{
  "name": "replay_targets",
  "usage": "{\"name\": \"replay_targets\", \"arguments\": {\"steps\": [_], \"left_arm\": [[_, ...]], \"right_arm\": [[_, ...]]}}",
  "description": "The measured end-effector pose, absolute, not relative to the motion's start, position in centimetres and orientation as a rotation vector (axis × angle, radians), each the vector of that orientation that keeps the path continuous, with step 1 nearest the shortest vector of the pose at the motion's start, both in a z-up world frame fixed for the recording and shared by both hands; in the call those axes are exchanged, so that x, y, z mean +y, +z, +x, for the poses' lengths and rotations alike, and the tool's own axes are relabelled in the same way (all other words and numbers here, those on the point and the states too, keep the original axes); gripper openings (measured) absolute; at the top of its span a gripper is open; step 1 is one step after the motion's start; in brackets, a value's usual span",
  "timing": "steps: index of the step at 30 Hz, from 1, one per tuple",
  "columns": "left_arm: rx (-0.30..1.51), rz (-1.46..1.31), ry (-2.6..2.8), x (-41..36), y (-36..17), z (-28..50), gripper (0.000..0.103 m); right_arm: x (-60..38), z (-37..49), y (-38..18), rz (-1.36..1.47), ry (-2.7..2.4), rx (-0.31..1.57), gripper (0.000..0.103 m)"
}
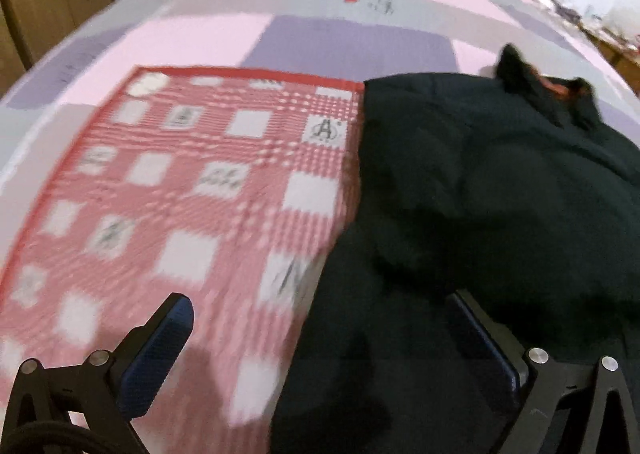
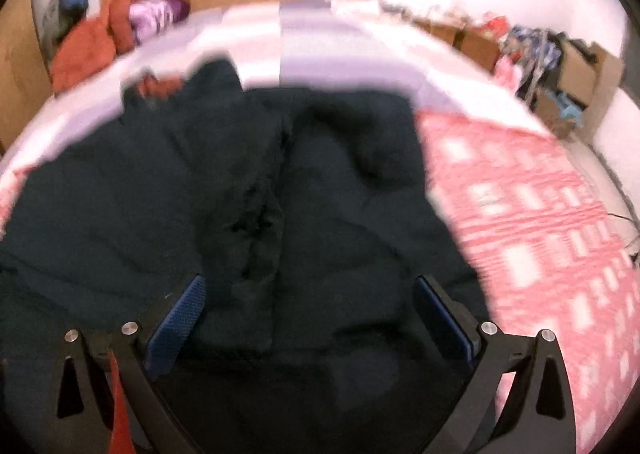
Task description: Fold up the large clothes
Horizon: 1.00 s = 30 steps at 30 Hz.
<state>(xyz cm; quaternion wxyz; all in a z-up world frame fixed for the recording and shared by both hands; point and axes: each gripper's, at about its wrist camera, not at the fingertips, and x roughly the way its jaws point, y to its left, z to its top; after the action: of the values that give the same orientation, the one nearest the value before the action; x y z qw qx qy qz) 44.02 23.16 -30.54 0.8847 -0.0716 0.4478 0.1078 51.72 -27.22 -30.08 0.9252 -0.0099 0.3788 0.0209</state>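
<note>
Lying on the red checked cloth [image 1: 180, 189], the dark coat [image 2: 280, 193] was straddled by both claws, left [image 1: 320, 334] and right [image 2: 308, 314], each spread wide, nothing gripped.

Large dark garment [image 1: 480, 189], near-black with a greenish cast, thick and soft-looking, rumpled. Spread flat on the bed ahead of and under the spread fingers of the right hand-held gripper [image 2: 308, 318]; a central seam or opening running straight away from it. Collar end farthest off, showing an orange-red lining. Seen from the left hand-held gripper [image 1: 320, 338], fills the right half ahead, its edge lying between the fingers.
</note>
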Motion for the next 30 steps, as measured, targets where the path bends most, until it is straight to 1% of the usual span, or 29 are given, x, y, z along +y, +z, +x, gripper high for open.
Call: {"name": "replay_targets", "arguments": {"steps": [2, 5, 10, 14, 16, 19, 24, 27, 30], "left_arm": [[0.919, -0.127, 0.243, 22.4, -29.7, 39.7, 0.103], [0.963, -0.129, 0.289, 20.9, -30.3, 33.3, 0.103], [1.043, -0.087, 0.321, 17.3, -32.0, 24.3, 0.103], [1.138, -0.024, 0.325, 14.5, -34.3, 17.9, 0.103], [1.155, 0.011, 0.333, 13.9, -35.0, 16.1, 0.103], [1.137, -0.001, 0.371, 15.2, -34.9, 12.8, 0.103], [1.134, -0.028, 0.453, 19.5, -34.7, 8.9, 0.103], [1.115, -0.093, 0.458, 22.2, -34.1, 6.4, 0.103], [1.111, -0.072, 0.476, 23.1, -33.7, 4.7, 0.103]], "right_arm": [[-27.1, 47.9, -28.5, -0.039, 0.062, 0.749, 0.103], [-26.7, 41.4, -28.6, -0.089, 0.098, 0.804, 0.103], [-26.9, 30.5, -31.1, -0.156, 0.141, 0.939, 0.103], [-27.3, 24.0, -33.5, -0.225, 0.155, 1.049, 0.103], [-28.5, 21.4, -34.6, -0.24, 0.14, 1.078, 0.103], [-31.8, 17.7, -35.3, -0.2, 0.041, 1.09, 0.103], [-36.4, 13.7, -34.5, -0.106, -0.179, 1.089, 0.103], [-36.3, 12.0, -33.5, -0.094, -0.231, 1.081, 0.103], [-34.6, 9.2, -32.8, -0.075, -0.244, 1.073, 0.103]]}}
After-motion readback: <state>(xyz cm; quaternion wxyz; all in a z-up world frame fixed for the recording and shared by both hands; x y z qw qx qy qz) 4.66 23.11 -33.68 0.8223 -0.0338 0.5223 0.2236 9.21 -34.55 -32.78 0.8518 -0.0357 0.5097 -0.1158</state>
